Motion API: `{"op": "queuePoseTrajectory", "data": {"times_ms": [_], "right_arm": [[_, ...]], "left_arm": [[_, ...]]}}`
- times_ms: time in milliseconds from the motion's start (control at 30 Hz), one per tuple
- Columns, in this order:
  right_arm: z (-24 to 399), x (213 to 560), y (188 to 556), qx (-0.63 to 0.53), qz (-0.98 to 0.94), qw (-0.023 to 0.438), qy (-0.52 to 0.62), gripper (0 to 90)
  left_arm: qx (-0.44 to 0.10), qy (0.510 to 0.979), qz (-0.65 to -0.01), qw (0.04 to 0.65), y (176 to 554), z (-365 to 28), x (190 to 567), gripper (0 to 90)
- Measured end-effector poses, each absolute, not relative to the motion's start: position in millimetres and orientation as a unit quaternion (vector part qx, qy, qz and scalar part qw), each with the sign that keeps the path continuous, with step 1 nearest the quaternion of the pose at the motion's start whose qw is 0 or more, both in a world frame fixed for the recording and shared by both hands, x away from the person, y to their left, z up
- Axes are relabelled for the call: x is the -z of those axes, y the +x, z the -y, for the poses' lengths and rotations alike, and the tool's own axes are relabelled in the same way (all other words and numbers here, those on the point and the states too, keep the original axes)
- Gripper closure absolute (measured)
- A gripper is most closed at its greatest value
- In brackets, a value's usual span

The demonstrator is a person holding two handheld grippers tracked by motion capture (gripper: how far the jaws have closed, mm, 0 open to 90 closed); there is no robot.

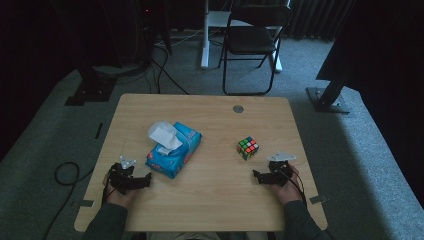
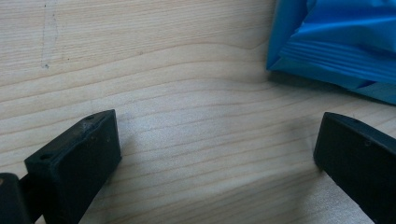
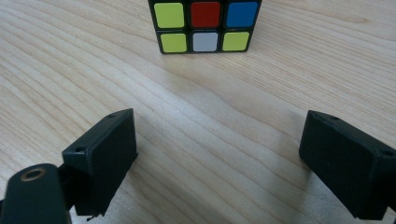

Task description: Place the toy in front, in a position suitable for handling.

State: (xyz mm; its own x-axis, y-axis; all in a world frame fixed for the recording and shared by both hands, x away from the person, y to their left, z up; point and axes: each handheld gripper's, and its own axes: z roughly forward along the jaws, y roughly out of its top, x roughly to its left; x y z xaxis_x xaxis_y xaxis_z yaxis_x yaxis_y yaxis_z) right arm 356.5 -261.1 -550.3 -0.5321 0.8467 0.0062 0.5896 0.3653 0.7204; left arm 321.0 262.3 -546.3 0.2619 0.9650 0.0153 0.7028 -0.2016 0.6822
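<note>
Multicoloured 3x3 plastic puzzle cube [image 1: 247, 148] sits upright on the light wooden tabletop [image 1: 215, 185], right of centre, near the right gripper [image 1: 263, 176] but apart from it; in the right gripper view the cube [image 3: 204, 25] lies dead ahead of the jaws, showing yellow, red and blue tiles over yellow, white and yellow. Blue plastic soft pack of tissues [image 1: 173, 149] with 1 white sheet [image 1: 164, 135] sticking up lies left of centre, its near corner just beside the left gripper [image 1: 142, 181]; in the left gripper view the pack's corner [image 2: 336, 51] is off to the upper right, not between the jaws. Both grippers rest low at the table's near edge, jaws spread wide, nothing held by either, bare wood between the pads. Risks, as a judgement: the cube is small and hard-edged, so an off-centre close by the right gripper could twist it or squirt it sideways, maybe toward the table's right edge. The tissue pack is soft and slick, so the left gripper coming in at the corner could just crumple the film or shove the pack along, and snagging the loose sheet would pull tissue out. A grey round cap [image 1: 238, 108] sits near the far edge, well apart from all this.
</note>
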Motion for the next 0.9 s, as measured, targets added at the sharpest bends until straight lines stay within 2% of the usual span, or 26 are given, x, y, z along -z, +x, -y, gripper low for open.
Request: {"op": "queuePoseTrajectory", "data": {"times_ms": [500, 567, 667, 900], "right_arm": [[260.2, 549.8, 359.4, -0.342, -0.805, 0.186, 0.448, 11.0], [259.9, 549.5, 359.6, -0.341, -0.804, 0.187, 0.449, 12.7], [260.6, 544.9, 361.8, -0.331, -0.798, 0.184, 0.468, 21.0], [252.1, 531.4, 369.6, -0.36, -0.79, 0.192, 0.458, 18.5]], "left_arm": [[-0.228, 0.74, -0.563, 0.288, 321.0, -262.2, 546.4, 0.6], [-0.228, 0.74, -0.563, 0.288, 321.0, -262.3, 546.4, 0.6], [-0.228, 0.74, -0.563, 0.288, 321.1, -262.2, 546.4, 0.6], [-0.228, 0.74, -0.563, 0.288, 321.1, -262.3, 546.5, 0.6]]}}
